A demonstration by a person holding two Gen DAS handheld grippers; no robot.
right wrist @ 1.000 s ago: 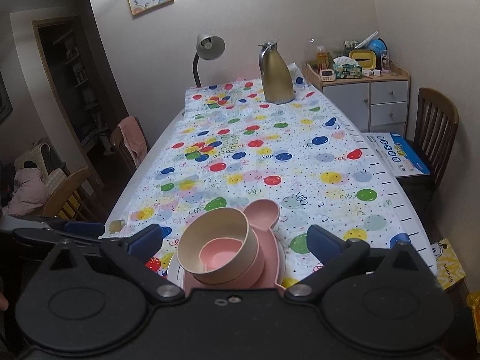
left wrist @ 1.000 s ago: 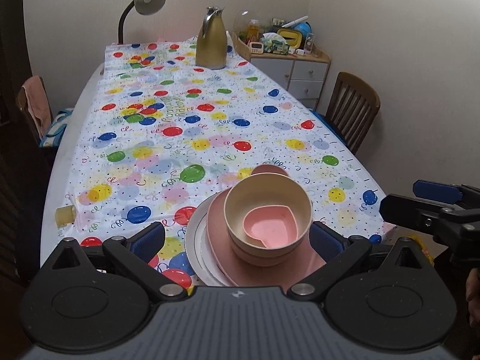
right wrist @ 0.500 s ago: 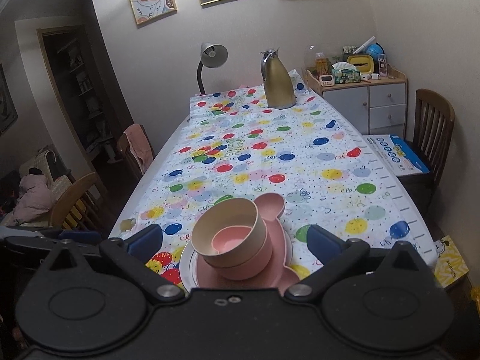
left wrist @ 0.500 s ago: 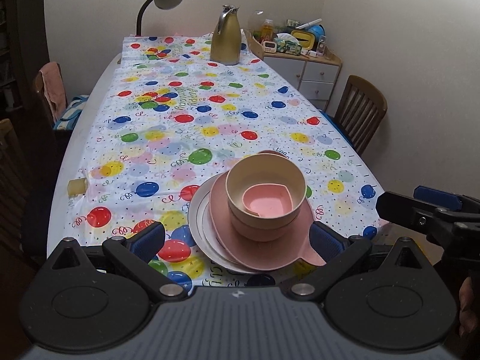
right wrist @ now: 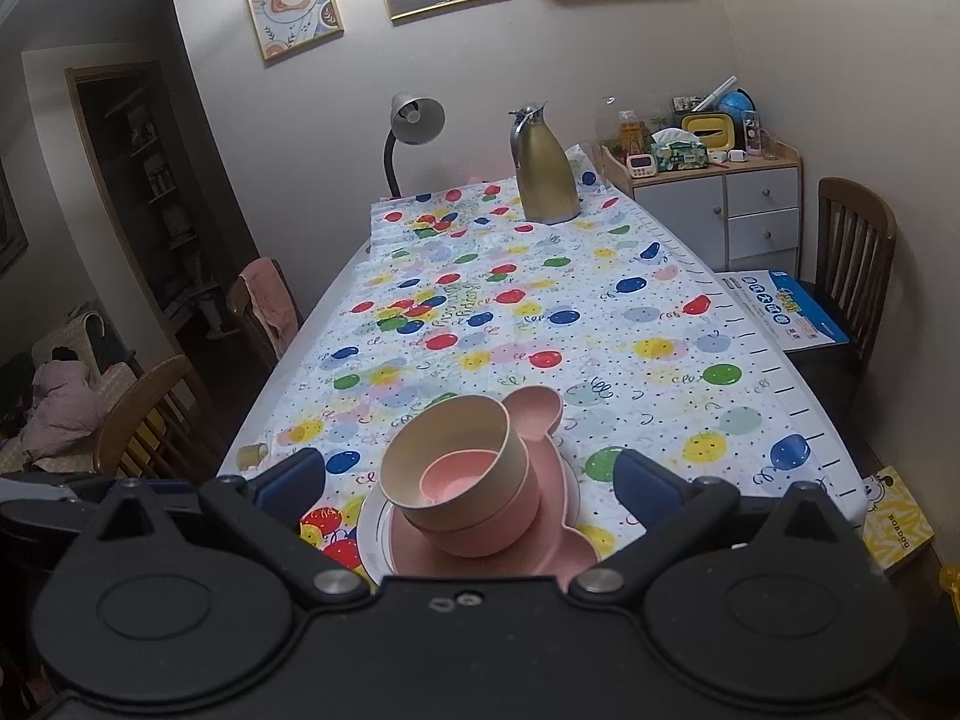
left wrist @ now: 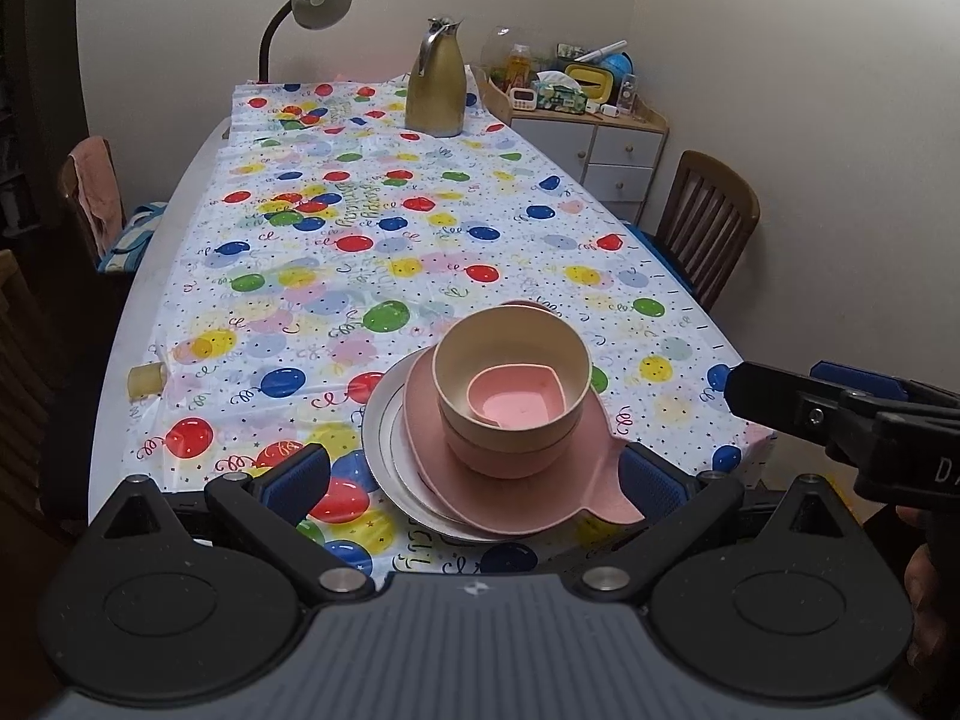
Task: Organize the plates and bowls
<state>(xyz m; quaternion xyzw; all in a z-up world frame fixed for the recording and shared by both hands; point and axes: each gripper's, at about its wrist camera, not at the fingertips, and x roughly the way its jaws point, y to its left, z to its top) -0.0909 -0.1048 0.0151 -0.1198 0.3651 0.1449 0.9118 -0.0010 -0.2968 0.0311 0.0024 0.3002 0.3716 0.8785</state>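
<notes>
A glossy, plastic-looking balloon tablecloth carries matt pink and cream bowls on a matt pink plate over a shiny white plate, near a brushed golden metal jug and wooden chairs.

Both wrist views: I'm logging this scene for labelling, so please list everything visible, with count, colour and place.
small dish: 1, pink, inside cream bowl
cream bowl: 1, nested in pink bowl
pink bowl: 1, on pink plate
pink plate: 1, eared, on white plates
white plates: apparently 2, stack bottom, near table end
tablecloth: 1, balloon print
jug: 1, gold, far end
lamp: 1, grey, far end
cabinet: 1, white, cluttered top
chairs: several, wooden
left gripper: open, before stack
right gripper: open, before stack
</notes>
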